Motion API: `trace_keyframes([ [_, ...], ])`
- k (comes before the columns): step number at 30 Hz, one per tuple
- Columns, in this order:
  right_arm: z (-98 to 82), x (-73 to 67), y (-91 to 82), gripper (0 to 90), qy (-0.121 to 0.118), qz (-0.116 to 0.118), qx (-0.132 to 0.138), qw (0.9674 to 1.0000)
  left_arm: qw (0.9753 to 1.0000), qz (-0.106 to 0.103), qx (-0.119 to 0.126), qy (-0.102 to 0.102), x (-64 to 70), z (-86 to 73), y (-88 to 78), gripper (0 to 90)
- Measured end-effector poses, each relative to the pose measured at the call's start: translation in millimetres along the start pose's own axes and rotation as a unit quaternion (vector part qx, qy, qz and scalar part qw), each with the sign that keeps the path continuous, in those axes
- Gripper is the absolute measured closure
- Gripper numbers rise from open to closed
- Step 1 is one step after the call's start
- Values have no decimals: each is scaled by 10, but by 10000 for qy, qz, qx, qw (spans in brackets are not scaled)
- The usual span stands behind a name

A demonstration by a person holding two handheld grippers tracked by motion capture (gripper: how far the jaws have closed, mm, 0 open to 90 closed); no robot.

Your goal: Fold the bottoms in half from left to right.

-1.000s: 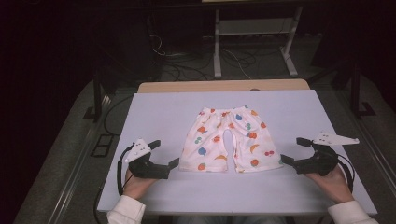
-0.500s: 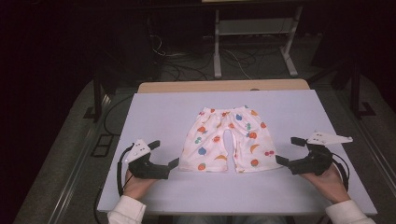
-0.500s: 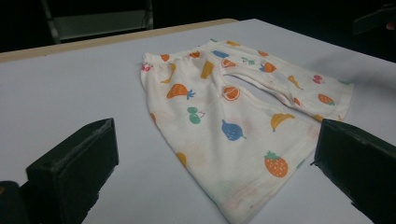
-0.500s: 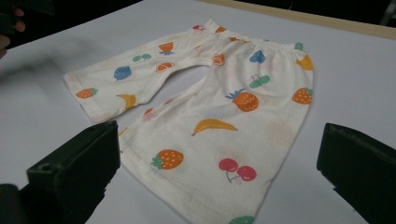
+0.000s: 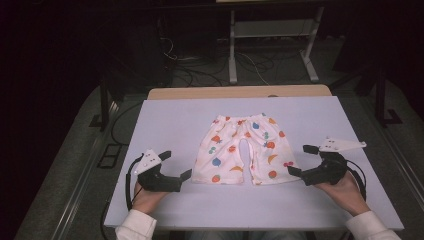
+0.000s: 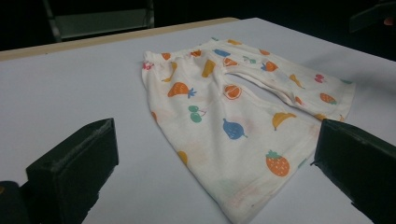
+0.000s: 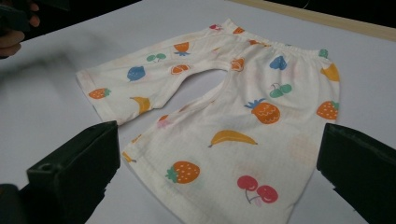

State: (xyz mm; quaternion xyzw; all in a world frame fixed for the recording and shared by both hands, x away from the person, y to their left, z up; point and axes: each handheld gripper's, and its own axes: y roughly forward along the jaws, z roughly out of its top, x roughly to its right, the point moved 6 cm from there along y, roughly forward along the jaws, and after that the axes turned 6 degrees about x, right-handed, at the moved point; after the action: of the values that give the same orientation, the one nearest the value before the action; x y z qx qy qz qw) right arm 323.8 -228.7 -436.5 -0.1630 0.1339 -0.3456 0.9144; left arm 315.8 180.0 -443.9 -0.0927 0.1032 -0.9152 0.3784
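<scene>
Shorts (image 5: 243, 149) lay flat in the middle of the tabletop (image 5: 170, 120), waistband away from me, both legs pointing my way. I had the left tool (image 5: 176, 167) just off the left leg's hem and the right tool (image 5: 299, 160) just off the right leg's, each with jaws spread and nothing between them. I judged the thin cotton light, limp and apt to bunch, so the hem corners seemed the best hold.
</scene>
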Motion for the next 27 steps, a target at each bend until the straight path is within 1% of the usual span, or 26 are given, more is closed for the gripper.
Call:
trace_keyframes([
  [3, 35, -18, 27, 0, -9, 32, -14, 10000, 10000, 8, -5, 6, -1, -1, 0, 0],
  [9, 149, -58, 72, 0, 24, 179, 38, 9998, 10000, 43, 12, -21, -11, 2, -2, 0],
  [14, 212, -77, 138, 0, 7, 240, -10, 9997, 10000, 29, 2, 2, -4, 1, 2, 0],
  [17, 244, -105, 189, 0, 16, 329, -50, 9994, 10000, 26, 6, 1, -3, 2, 2, 0],
  [22, 296, -134, 277, 0, -24, 355, -108, 9993, 10000, 20, 9, 0, -2, 3, 1, 0],
  [27, 350, -153, 348, 0, -69, 390, -108, 9992, 10000, 14, 0, -6, -1, 0, 3, 0],
])
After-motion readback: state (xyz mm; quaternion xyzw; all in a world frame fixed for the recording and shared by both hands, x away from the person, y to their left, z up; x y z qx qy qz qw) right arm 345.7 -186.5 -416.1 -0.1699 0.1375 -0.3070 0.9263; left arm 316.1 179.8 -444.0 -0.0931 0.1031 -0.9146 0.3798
